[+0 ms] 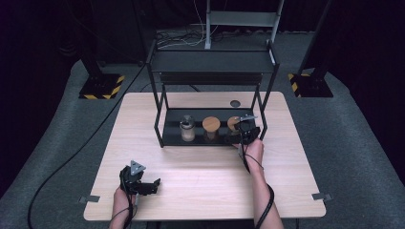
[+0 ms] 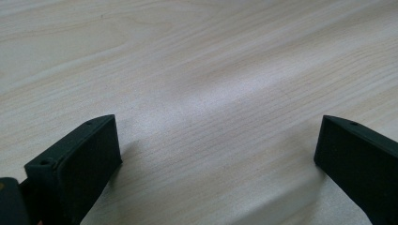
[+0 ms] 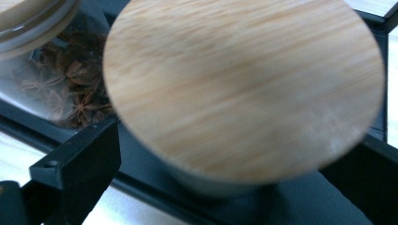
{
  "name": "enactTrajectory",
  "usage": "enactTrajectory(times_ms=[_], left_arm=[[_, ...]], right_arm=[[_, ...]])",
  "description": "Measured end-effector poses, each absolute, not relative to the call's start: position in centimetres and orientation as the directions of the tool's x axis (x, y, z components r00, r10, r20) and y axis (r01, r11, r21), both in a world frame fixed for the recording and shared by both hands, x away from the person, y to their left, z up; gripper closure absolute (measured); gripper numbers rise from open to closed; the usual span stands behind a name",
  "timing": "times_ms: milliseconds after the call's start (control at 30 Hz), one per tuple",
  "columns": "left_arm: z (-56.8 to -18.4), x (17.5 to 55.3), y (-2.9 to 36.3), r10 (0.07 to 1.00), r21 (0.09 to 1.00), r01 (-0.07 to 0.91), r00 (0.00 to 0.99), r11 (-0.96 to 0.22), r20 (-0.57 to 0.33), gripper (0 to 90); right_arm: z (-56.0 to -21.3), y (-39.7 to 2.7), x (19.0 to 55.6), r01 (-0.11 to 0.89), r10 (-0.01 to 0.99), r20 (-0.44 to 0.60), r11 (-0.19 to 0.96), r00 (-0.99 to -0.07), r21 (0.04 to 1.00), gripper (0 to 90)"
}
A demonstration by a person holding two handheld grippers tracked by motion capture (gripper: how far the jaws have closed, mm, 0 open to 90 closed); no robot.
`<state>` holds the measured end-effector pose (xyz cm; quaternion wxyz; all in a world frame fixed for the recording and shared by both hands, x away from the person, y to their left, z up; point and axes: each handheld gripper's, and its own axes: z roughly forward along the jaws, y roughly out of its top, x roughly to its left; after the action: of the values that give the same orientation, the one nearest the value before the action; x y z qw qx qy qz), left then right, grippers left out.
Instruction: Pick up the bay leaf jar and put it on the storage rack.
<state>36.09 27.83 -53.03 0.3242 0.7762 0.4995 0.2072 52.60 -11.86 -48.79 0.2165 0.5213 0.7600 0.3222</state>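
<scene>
Currently right gripper (image 1: 242, 131) at the rack's (image 1: 212, 62) lower shelf (image 1: 173, 130), jaws spread wide, flanking but not pressing the right-hand jar (image 3: 244, 89). Jar: round pale wooden lid, grain running diagonally, clear body just visible underneath, standing upright at the shelf's 3 o'clock end. Middle jar (image 1: 211, 128) with same wooden lid just beside it toward 9 o'clock; third jar (image 1: 187, 128) further toward 9, clear with a lighter top.

Tight on the 3 o'clock side: rack's black upright post (image 1: 261, 112) just beside the gripper, shelf's front rail directly below the jaws. Upper shelf overhead, well apart. Open tabletop (image 1: 210, 176) from 6 o'clock of the rack to the near edge.

Left gripper (image 1: 143, 183) at roughly 7 o'clock of the table, near the front edge, jaws spread, holding nothing, well apart from rack.

Right gripper view: lid up close, blurred, plus neighbouring jar's contents at 10 o'clock, dark star-shaped spice pieces (image 3: 70, 89); not readable from high view. High view gives all three jars in a row and both hands. Left gripper view: bare wood grain between the two black jaws.
</scene>
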Motion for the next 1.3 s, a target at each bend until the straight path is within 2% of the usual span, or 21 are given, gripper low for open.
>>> enactTrajectory(times_ms=[367,700,1033,1300], left_arm=[[-53.0,36.1,27.8,0.910,0.710,0.641,0.415,-0.291,-0.002,0.2],[-53.0,36.1,27.8,0.910,0.710,0.641,0.415,-0.291,-0.002,0.2],[-53.0,36.1,27.8,0.910,0.710,0.641,0.415,-0.291,-0.002,0.2],[-53.0,36.1,27.8,0.910,0.710,0.641,0.414,-0.291,0.000,0.2]], right_arm=[[-49.1,-11.5,49.3,0.623,0.914,-0.007,0.283,-0.407,0.729,0.0],[-50.2,-12.4,44.6,0.596,0.888,-0.017,0.322,-0.459,0.735,0.0],[-51.9,-15.7,39.8,0.603,0.902,-0.011,0.298,-0.432,0.740,0.0],[-52.4,-17.1,37.9,0.602,0.907,-0.003,0.282,-0.421,0.748,0.0]])
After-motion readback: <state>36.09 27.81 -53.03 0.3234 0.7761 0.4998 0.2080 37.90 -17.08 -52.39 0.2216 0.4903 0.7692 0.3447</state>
